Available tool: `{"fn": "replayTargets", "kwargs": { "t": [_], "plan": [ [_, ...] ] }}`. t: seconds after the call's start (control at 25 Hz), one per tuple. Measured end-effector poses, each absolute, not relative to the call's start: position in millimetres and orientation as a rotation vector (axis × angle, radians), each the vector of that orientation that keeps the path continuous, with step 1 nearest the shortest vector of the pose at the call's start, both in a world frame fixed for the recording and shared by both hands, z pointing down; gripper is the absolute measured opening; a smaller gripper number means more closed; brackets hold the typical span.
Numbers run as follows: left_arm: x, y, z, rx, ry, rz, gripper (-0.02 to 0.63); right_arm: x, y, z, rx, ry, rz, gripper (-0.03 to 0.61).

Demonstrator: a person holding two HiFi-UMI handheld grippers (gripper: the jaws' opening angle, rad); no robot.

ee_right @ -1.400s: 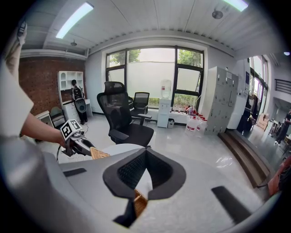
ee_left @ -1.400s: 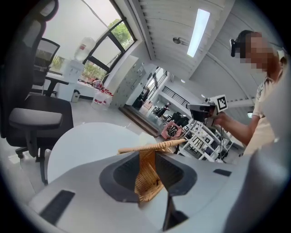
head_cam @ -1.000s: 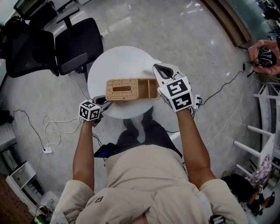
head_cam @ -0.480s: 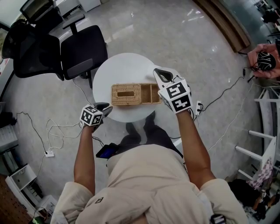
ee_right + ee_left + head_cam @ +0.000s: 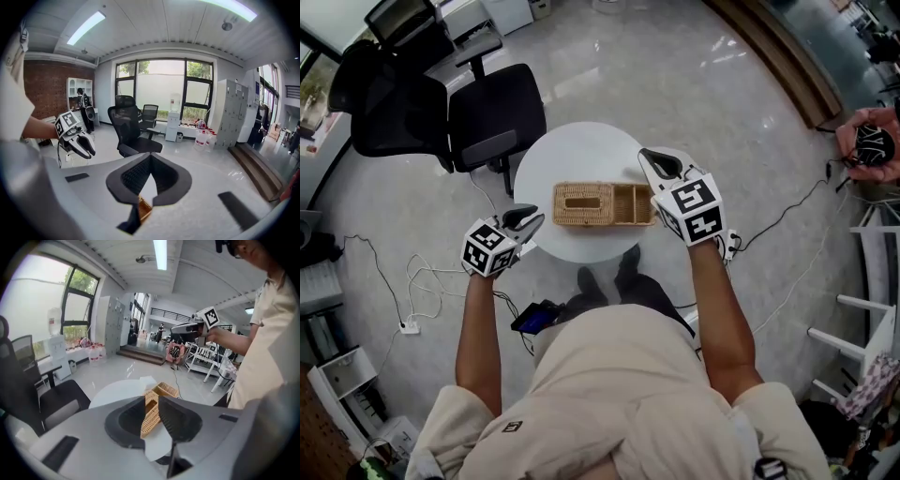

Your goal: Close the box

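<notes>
A long wicker box [image 5: 605, 204] lies on the round white table [image 5: 581, 150]. A slotted lid covers its left part; its right part shows open compartments. My left gripper [image 5: 528, 221] hovers off the table's near-left edge, apart from the box. Its jaws have just been closing, and they stand open with nothing between them. In the left gripper view, the box [image 5: 166, 390] lies far beyond the gap of the left gripper [image 5: 151, 399]. My right gripper [image 5: 659, 165] hangs above the box's right end. In its own view the right gripper [image 5: 150, 155] has its tips together, empty, and a box corner [image 5: 143, 208] shows below.
Two black office chairs [image 5: 487, 112] stand behind the table on the left. Cables [image 5: 412, 281] and a power strip lie on the floor at the left. A dark flat thing [image 5: 534, 319] lies near the person's feet. Another person's hand [image 5: 867, 141] is at the right edge.
Both grippers have risen away from the table. The left one has left the box's near-left end, climbed more than the right and rolled. The box lies as before.
</notes>
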State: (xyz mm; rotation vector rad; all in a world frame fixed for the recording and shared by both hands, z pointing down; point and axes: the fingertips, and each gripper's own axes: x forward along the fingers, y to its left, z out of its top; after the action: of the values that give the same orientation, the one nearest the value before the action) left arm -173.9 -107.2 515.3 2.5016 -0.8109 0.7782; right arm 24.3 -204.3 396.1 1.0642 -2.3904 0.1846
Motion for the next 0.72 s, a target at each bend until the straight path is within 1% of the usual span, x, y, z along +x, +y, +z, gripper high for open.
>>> {"fn": "replayTargets", "kwargs": {
  "t": [0.2, 0.32, 0.56, 0.72],
  "plan": [
    [-174, -130, 426, 2.69, -0.971, 0.666, 0.056, 11, -193, 346, 1.054, -2.557, 0.16, -0.006],
    [-173, -141, 366, 2.789, -1.091, 0.506, 0.04, 5, -185, 317, 1.049, -2.627, 0.116, -0.006],
    [-180, -147, 253, 2.89, -1.322, 0.146, 0.028, -8, -167, 257, 1.04, -2.721, -0.002, -0.006],
    [-190, -144, 206, 2.872, -1.464, 0.087, 0.026, -21, -156, 228, 1.025, -2.762, -0.067, -0.006]
  ]
}}
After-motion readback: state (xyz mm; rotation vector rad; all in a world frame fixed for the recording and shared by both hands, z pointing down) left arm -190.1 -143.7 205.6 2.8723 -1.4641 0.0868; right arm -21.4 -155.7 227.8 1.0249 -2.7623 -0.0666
